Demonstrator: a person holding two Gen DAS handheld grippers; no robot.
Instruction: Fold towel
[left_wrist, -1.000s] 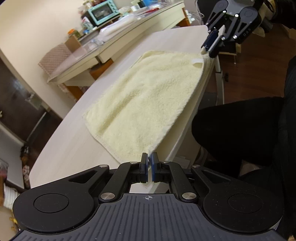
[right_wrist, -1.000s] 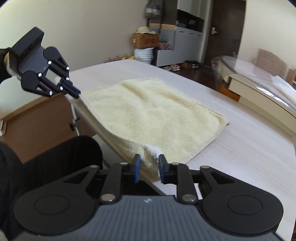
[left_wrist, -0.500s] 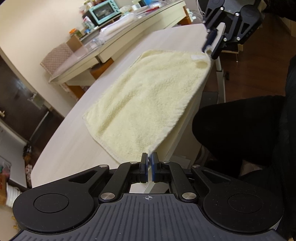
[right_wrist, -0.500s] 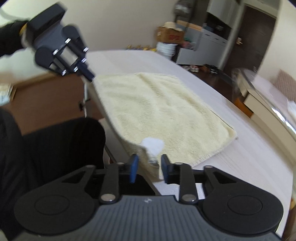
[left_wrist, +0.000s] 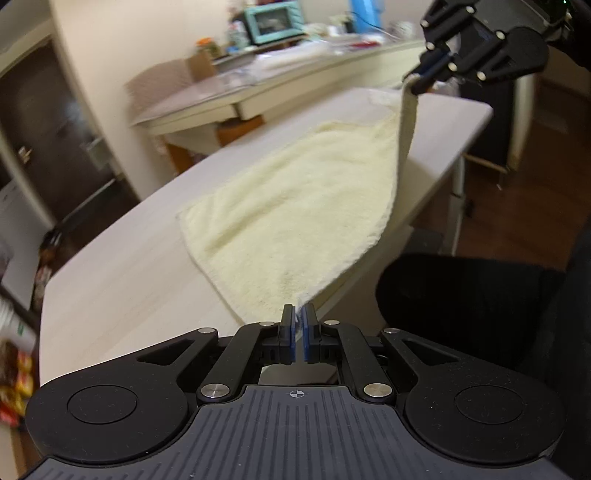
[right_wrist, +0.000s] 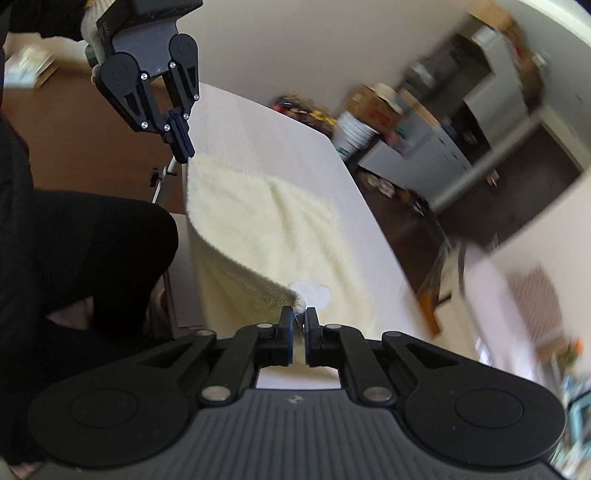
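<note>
Two corners of the towel (left_wrist: 295, 206) are pinched now, one by each of my grippers, and the edge between them hangs lifted over the near edge of the table (left_wrist: 122, 266). The rest of the cloth lies flat on the table top, toward its far edge.

From the left wrist camera I see my left gripper (left_wrist: 298, 316) at the bottom, its blue pads (left_wrist: 290, 332) pressed almost together on the near-left corner of the towel. At the upper right of the same view my right gripper (left_wrist: 419, 83) holds the other corner up in the air, and the cloth falls from it like a narrow strip. This view also shows a long counter (left_wrist: 280, 88) behind the table, with a turquoise oven (left_wrist: 273, 20) on it. No writing is readable there; the background is blurred.

The right wrist camera gives the opposite side. The left gripper (right_wrist: 183, 149) is at the upper left, jaws closed on the corner, and a gloved hand (right_wrist: 90, 29) holds it. In the middle, the lifted edge sags in a curve. At the bottom the right gripper (right_wrist: 298, 317) has its jaws closed on the towel corner, with a white label (right_wrist: 310, 291) of the towel just beside them. If something is printed on this label, I cannot read it. Only this view shows a white bucket (right_wrist: 352, 134) and a cardboard box (right_wrist: 376, 107) on the floor beyond the far end of the table.
</note>
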